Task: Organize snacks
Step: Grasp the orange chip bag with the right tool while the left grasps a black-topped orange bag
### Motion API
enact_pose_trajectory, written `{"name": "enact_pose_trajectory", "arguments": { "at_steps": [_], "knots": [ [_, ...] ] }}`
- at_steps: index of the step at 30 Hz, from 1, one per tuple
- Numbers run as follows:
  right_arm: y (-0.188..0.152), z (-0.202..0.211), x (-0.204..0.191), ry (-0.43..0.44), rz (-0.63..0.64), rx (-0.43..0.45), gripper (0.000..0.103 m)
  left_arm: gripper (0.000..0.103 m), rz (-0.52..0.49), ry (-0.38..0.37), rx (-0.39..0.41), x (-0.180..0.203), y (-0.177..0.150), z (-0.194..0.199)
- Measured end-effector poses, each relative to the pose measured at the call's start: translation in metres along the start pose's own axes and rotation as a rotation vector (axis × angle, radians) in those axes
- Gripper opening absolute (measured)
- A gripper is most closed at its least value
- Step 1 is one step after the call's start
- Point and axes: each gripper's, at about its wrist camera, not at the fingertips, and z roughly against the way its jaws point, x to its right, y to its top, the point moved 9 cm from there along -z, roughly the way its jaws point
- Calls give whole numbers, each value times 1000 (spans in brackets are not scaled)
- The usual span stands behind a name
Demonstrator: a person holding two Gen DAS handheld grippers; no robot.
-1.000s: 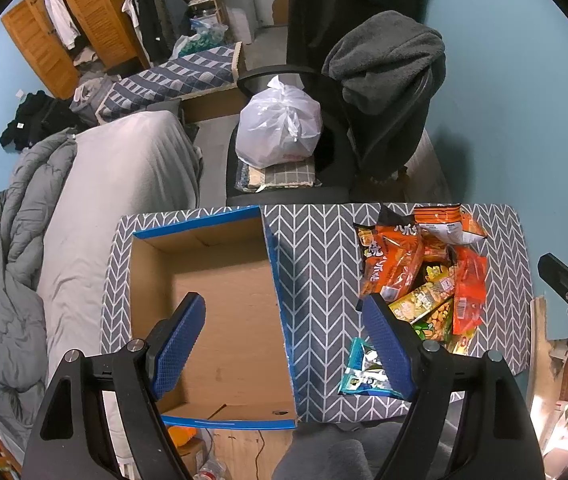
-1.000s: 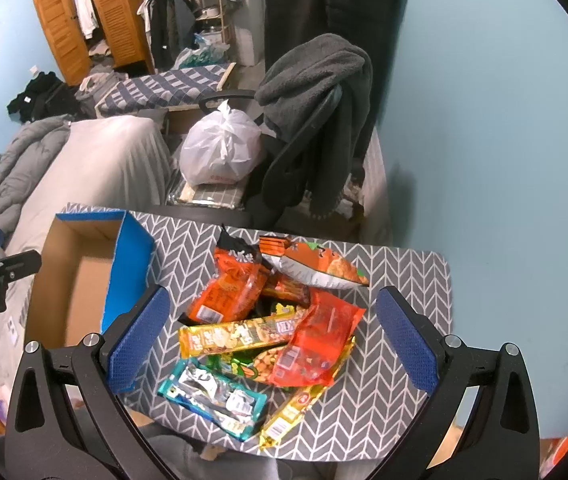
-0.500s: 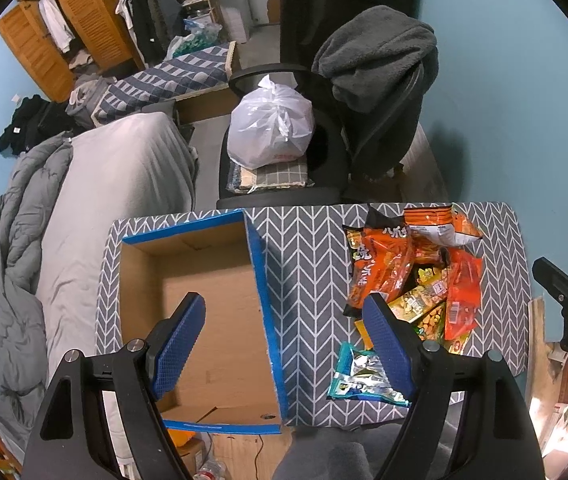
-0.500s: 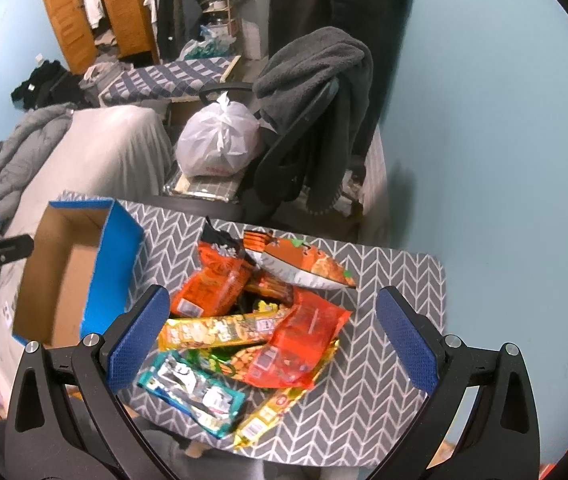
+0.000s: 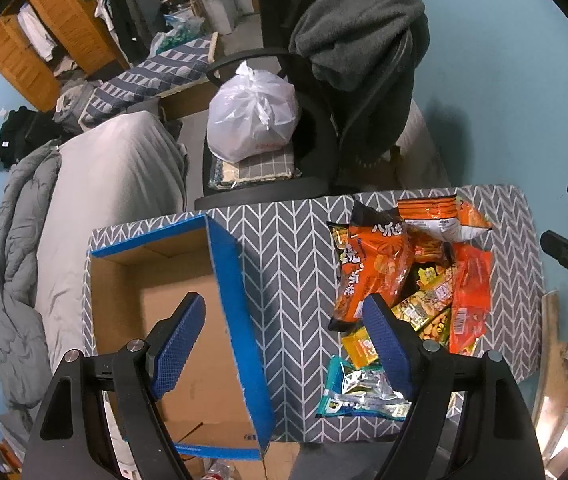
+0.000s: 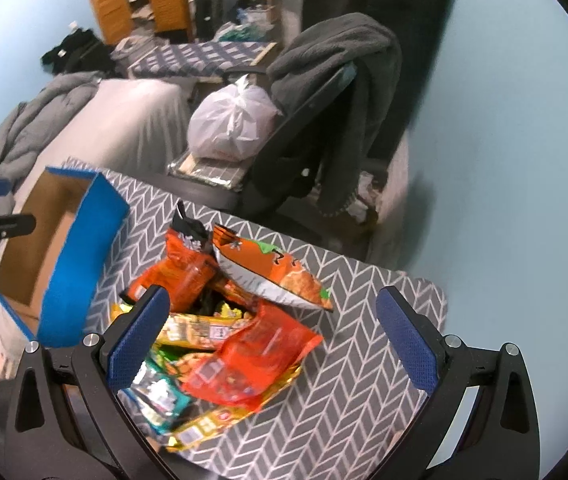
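A pile of snack packets lies on the right half of a grey chevron table; it also shows in the right wrist view. An open cardboard box with blue sides stands on the left half and looks empty; it also shows in the right wrist view. My left gripper is open and empty, above the box's right wall. My right gripper is open and empty, above the pile, over a red packet. A teal packet lies at the near edge.
Behind the table stands an office chair with a white plastic bag on the seat and a grey blanket over the back. A bed with grey bedding lies left. A light blue wall is to the right.
The right gripper has dropped closer to the snack pile, which now looms larger between its fingers. The left view has shifted slightly, with the box and table sliding left in the frame.
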Motion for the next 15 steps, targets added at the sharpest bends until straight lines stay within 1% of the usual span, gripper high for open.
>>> {"name": "enact_pose_trajectory", "arguments": {
  "at_steps": [4,10,13,15],
  "knots": [
    [-4,-24,6,33,58,-26,101,82,-27,-8,-17,12,3,-18],
    [-9,-65,7,80,153,-60,101,82,-37,-54,-67,34,4,-56],
    [-9,-81,4,80,207,-66,101,82,-24,-84,-90,44,4,-74],
    [-9,-91,1,80,251,-69,101,82,-30,-95,-88,51,5,-83]
  ]
}}
